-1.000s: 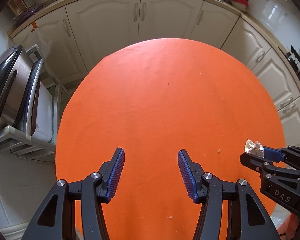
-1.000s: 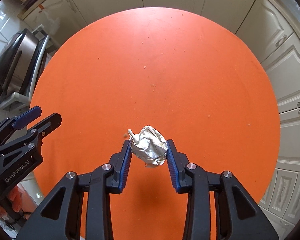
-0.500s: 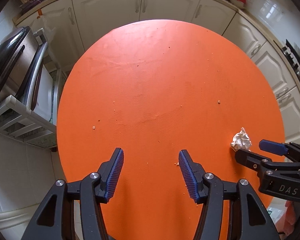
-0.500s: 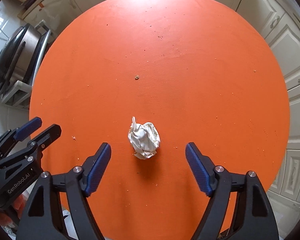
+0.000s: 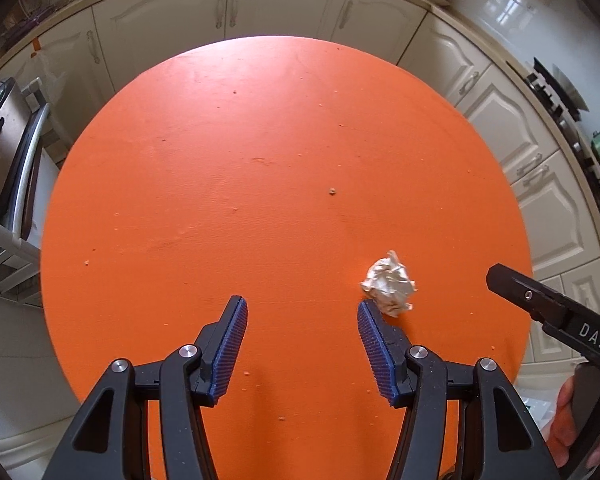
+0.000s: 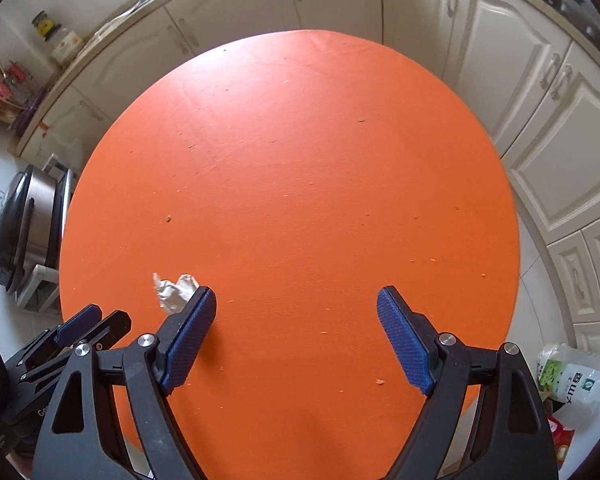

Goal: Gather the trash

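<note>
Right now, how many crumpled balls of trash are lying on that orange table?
1. The crumpled foil ball lies on the orange table near its front edge, just outside the left gripper and beside the right gripper, whose jaws have just been opening with nothing between them. Only crumbs besides.

cream cabinets (image 5: 284, 4), grill (image 6: 28, 216), jars (image 6: 58, 38)

Round orange table (image 5: 260, 160) mid-room, crumbs scattered on top. Cream cabinets (image 5: 228, 12) with metal handles wrap around its far side and right, beige countertop above. Hob (image 5: 556, 96) on the counter right of the table. Steel appliance on a white rack (image 6: 28, 224) to the table's left. White tiled floor below. Daylight glare on the table's far edge.
</note>
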The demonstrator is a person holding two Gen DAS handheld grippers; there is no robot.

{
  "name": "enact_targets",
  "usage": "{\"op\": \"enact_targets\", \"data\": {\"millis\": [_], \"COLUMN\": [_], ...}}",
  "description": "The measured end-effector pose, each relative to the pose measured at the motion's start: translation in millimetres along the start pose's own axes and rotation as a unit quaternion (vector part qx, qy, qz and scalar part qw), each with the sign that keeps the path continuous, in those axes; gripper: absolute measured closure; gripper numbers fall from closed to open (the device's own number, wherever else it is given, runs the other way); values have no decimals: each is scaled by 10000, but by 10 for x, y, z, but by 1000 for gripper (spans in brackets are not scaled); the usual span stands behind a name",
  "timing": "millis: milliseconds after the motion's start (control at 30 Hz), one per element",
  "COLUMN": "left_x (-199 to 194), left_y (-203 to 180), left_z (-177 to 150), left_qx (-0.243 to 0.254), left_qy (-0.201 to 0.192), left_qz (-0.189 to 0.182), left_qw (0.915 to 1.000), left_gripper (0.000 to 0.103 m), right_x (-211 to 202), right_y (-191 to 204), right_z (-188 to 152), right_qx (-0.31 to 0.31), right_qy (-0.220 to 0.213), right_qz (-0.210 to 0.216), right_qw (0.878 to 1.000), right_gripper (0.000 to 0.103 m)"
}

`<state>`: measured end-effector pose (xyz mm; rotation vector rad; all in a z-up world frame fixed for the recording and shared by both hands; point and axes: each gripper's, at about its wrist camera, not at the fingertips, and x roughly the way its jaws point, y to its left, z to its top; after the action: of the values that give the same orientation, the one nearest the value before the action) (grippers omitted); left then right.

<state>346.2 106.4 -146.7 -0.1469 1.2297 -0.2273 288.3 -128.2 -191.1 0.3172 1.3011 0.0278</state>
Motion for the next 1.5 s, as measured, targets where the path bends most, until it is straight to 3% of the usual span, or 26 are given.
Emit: {"op": "enact_targets", "data": {"millis": [300, 500, 567, 600, 800, 1000, 1133, 1500], "left_x": [245, 415, 424, 428, 394, 346, 360, 391], "left_y": [-370, -347, -357, -348, -408, -654, -917, -1900], "left_z": [139, 152, 128, 125, -1, -106, -183, -491], "left_qx": [224, -84, -108, -112, -31, 277, 554, 1706], "left_qy": [230, 203, 91, 107, 51, 0, -7, 18], "left_qz": [-117, -50, 17, 7, 35, 70, 106, -114], "left_qw": [9994, 9997, 9999, 9999, 10000, 9996, 9984, 9853], "left_gripper": [50, 53, 57, 74, 79, 79, 79, 79], "right_x": [-154, -251, -249, -252, -198, -228, -289, -763], "right_y": [-495, -752, -806, -809, -823, -846, -1043, -1838], "right_z": [-231, -260, -277, -289, -339, -380, -415, -722], "right_qx": [444, 530, 532, 553, 641, 647, 838, 1797], "right_qy": [-834, -1049, -1080, -1099, -1136, -1195, -1209, -1744], "right_qz": [-814, -863, -841, -828, -652, -601, -257, -467], "right_qw": [9922, 9893, 9892, 9889, 9893, 9889, 9888, 9670], "right_gripper": [19, 19, 19, 19, 19, 19, 19, 19]}}
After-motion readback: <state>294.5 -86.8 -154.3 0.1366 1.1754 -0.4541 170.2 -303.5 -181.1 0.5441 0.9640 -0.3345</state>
